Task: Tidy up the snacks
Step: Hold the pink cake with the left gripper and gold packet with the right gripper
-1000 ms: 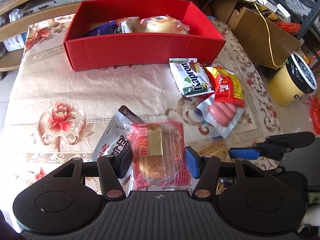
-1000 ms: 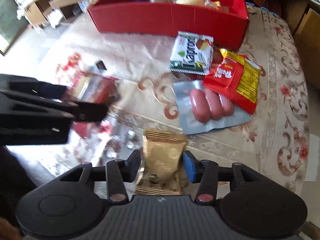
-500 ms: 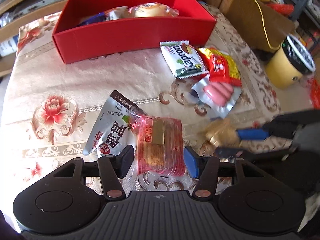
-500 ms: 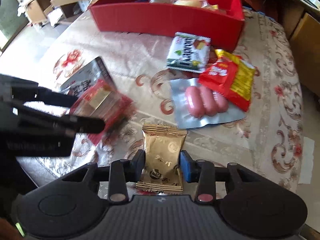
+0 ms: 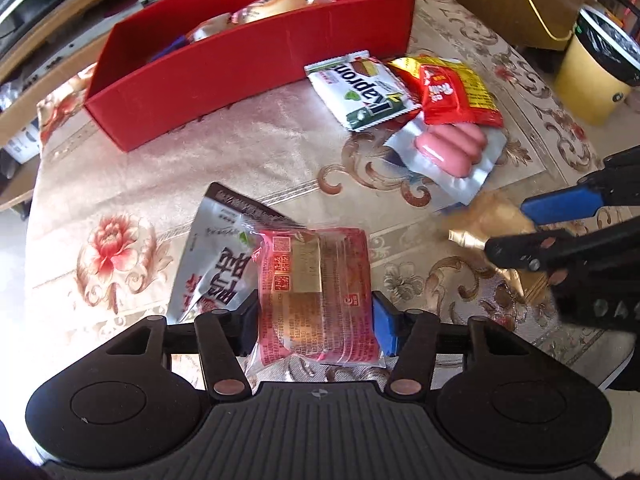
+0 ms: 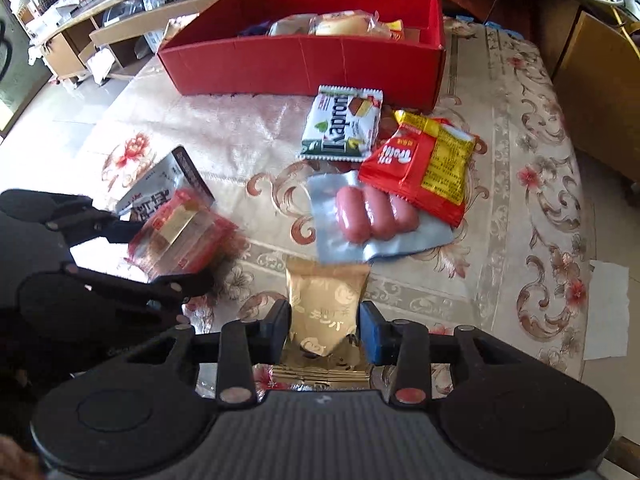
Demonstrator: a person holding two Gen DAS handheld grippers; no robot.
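Left wrist view. Left gripper [image 5: 316,322]: jaws narrowed on a pink clear-wrapped cake packet with a gold label [image 5: 316,292], pads pressing both sides. Behind it, at centre left, a grey-white foil pouch with large black characters [image 5: 212,256] lies flat on the floral beige tablecloth [image 5: 256,152]. Only this view shows the yellow round bin with a black liner [image 5: 592,80], at the upper right edge.

Right wrist view. Right gripper [image 6: 324,334]: jaws closed tight on a gold foil snack packet [image 6: 326,304], which bears pale ornament and small characters that cannot be read. Only this view shows a white sheet of paper [image 6: 608,312] at the right edge and the inside of the red cardboard box [image 6: 304,64], at top centre, holding a clear-wrapped bun [image 6: 340,24] among other wrapped items.

Both views. Loose on the cloth just before the box: a white and green wafer packet [image 6: 344,124] reading "Kapron"; a red and yellow sachet with white characters [image 6: 420,160], its edge over a silver vacuum pack of three pink sausages [image 6: 372,216].
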